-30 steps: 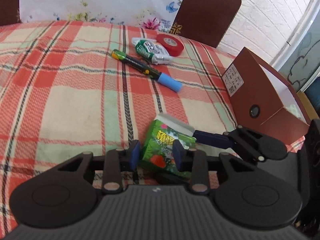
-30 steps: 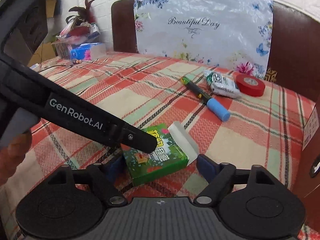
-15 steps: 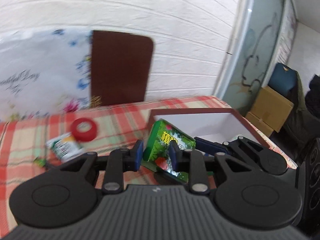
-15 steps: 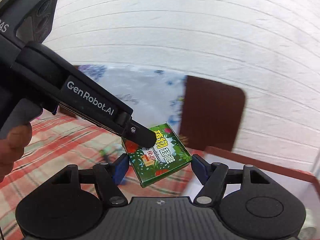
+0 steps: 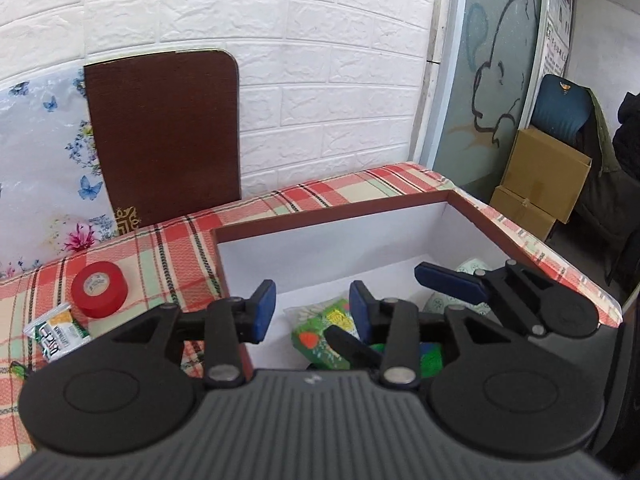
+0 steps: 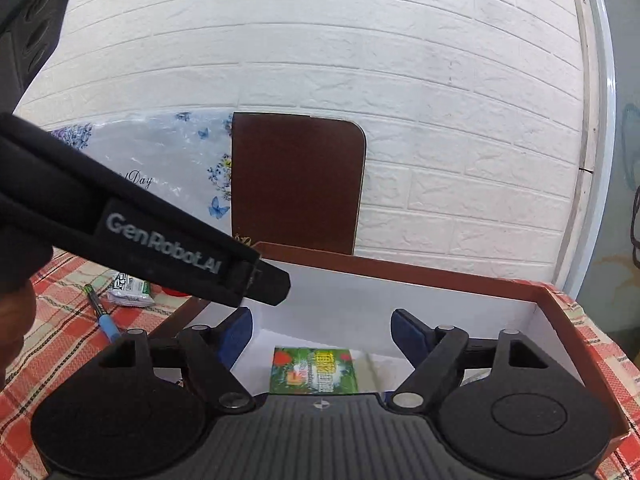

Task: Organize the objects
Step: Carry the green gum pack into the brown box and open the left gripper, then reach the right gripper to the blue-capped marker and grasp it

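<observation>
Both hand-held grippers, left (image 5: 312, 310) and right (image 6: 322, 332), spread apart over glossy green packet (image 6: 314, 370) in white-lined cardboard box (image 6: 420, 272).

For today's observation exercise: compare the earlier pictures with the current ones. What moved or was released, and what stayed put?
The green packet was lifted off the tablecloth, carried over the box and let go; it now lies inside. The left gripper and right gripper have both opened. The red tape roll and white snack packet stayed on the cloth.

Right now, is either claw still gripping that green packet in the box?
Apart. In the right wrist view the green packet lies on the box floor, white floor showing between it and the open right gripper fingers.
</observation>
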